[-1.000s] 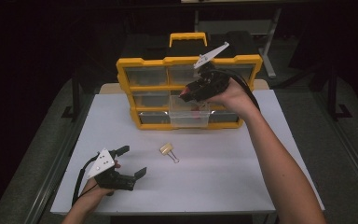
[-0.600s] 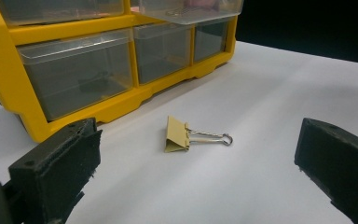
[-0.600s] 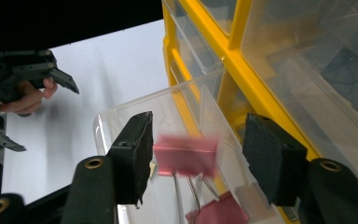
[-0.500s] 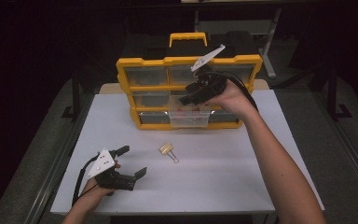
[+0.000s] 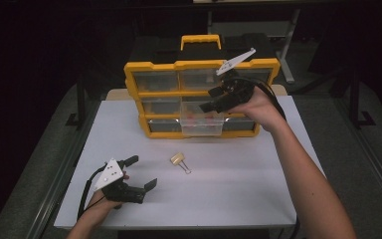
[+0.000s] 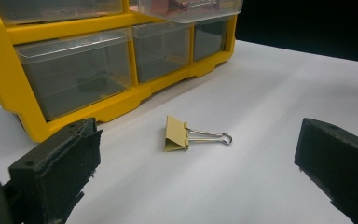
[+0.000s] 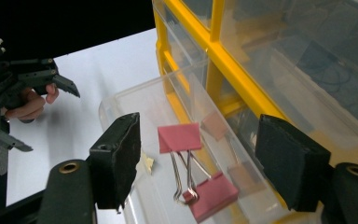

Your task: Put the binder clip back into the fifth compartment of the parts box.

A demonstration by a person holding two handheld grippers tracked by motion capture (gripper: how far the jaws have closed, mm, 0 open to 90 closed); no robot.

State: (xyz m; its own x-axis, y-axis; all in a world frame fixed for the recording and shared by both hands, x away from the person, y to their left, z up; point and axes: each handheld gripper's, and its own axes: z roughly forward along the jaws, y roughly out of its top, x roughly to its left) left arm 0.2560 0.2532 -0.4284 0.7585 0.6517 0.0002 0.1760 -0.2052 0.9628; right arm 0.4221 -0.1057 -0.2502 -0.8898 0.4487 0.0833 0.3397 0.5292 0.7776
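At the left of the high view, the left tool (image 5: 140,172) rests low on the white tabletop (image 5: 238,189), held in the person's left hand (image 5: 107,196), with its two black jaws spread wide and nothing between them; in the left gripper view those jaws stand far apart at the bottom corners, and a tan binder clip (image 6: 177,134) lies on the bare tabletop ahead of them, well clear of both pads, its wire handles pointing right. In the high view this same clip (image 5: 179,160) lies near the middle of the tabletop, between the left tool and the yellow drawer cabinet (image 5: 154,67), apart from each. The cabinet stands upright at the far side of the tabletop, with clear drawers in rows, and one clear drawer (image 5: 201,124) in the middle is pulled out toward the person. Further right, the right tool (image 5: 205,99) hangs over that open drawer, held by the right hand (image 5: 258,107) with the forearm running in from the lower right. Its jaws have just been opening, and in the right gripper view they stand apart above the drawer with two pink binder clips (image 7: 193,163) lying inside it between and below the pads, which touch neither clip; the drawer's clear wall (image 7: 121,100) shows behind the left pad
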